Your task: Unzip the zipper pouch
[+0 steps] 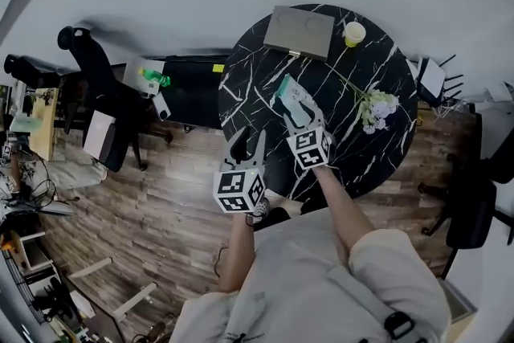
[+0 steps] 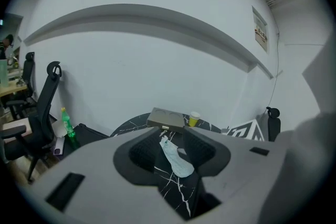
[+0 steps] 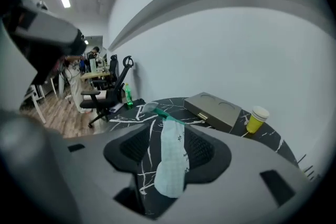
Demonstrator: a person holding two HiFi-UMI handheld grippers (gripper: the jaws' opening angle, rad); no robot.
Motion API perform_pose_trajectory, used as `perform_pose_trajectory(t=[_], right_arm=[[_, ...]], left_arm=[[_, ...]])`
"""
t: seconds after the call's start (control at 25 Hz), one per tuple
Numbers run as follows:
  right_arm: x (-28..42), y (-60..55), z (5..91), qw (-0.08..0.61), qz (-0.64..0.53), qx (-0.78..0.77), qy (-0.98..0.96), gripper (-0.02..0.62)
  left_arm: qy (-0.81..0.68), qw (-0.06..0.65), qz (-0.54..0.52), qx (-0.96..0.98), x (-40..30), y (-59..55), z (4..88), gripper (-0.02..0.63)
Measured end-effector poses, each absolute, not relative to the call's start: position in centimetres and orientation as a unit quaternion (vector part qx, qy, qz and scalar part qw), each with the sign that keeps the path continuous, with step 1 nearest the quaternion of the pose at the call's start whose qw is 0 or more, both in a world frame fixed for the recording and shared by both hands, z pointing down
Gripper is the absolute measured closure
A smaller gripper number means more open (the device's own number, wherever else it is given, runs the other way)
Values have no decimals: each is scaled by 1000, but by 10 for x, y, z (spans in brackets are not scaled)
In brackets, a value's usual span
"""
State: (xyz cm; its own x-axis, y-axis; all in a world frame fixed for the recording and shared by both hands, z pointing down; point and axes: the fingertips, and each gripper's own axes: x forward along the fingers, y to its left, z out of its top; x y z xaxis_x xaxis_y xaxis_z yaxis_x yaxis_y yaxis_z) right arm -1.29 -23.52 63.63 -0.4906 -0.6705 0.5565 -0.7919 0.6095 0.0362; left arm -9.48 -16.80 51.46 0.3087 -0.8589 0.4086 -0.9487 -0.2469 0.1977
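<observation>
Scene: a round black marble table (image 1: 377,68) with white veining, set against a pale wall on a wood-plank floor.

Zipper pouch (image 1: 295,100): pale mint, long and narrow. It lies flat on the table near the centre, with its long axis running from near to far. A green strip and a small grey tab are seen at its far end in the right gripper view. Whether the zipper is open or closed cannot be told.

Right gripper (image 3: 169,150): held over the near end of the pouch. The jaws are seen standing apart, with the pouch lying in the gap between them. Tabletop shows on both sides of the pouch, and the pads are not pressed on it.

Left gripper (image 2: 172,145): held at the near left edge of the table, apart from the pouch. The jaws are seen apart and nothing is gripped. The pouch is seen through the gap, lying farther off on the table.

Other items noted:
- A flat grey case (image 1: 299,31) with a brass clasp lies at the far edge of the table, beyond the pouch.
- A yellow paper cup (image 1: 354,33) stands just right of the case.
- A spray of pale flowers (image 1: 377,107) lies on the right side of the table.
- A black office chair (image 1: 96,68) and a green bottle (image 1: 152,77) are seen off the table to the left.
</observation>
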Motion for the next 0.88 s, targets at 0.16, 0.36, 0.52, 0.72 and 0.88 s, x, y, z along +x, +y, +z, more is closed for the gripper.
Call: perform_pose_trajectory(t=[0.16, 0.36, 0.52, 0.72, 0.88], right_arm=[[-28, -257, 663, 314, 73, 429, -844, 340], [-34, -276, 696, 347, 75, 434, -828, 305], [-41, -287, 715, 360, 68, 437, -821, 288], [-36, -293, 729, 393, 52, 441, -805, 343], [-32, -290, 720, 387, 47, 442, -807, 521]], left_arm=[[-600, 208, 104, 765, -100, -170, 510, 454], [-634, 217, 86, 737, -113, -156, 506, 454], [-651, 206, 84, 725, -127, -139, 499, 454], [-663, 209, 87, 713, -137, -114, 502, 454], [-662, 211, 87, 714, -138, -109, 506, 454]])
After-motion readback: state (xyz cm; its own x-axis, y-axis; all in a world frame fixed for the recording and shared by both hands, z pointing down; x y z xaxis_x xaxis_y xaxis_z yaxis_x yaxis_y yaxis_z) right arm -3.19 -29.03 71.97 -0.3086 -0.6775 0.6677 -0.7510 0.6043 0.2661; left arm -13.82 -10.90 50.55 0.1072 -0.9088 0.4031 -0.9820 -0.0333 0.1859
